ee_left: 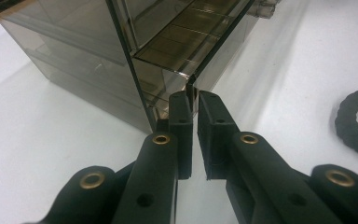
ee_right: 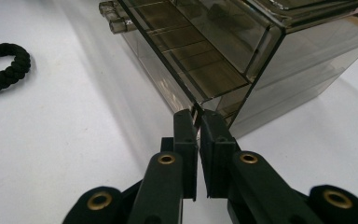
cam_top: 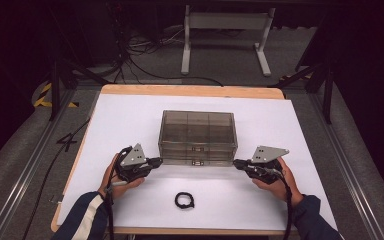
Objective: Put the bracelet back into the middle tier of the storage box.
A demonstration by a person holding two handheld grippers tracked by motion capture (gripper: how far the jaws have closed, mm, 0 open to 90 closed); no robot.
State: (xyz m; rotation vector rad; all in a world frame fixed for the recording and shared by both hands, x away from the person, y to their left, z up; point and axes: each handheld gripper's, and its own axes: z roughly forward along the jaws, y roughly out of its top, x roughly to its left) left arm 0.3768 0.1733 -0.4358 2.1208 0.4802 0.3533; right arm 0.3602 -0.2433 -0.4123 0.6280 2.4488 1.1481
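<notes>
I clamp my left fingers (ee_left: 193, 100) and right fingers (ee_right: 198, 116) on opposite front corners of the smoked transparent plastic drawer box (cam_top: 198, 136), mid-worktop (cam_top: 130, 120), so it pulls evenly.

From above our side we look fwd and down over the whole desk (cam_top: 130, 115). Both claw cams sit v. close, low, facing opposite ends of the drawer box (cam_top: 198, 137); all views share box and black bracelet (cam_top: 184, 200).
</notes>
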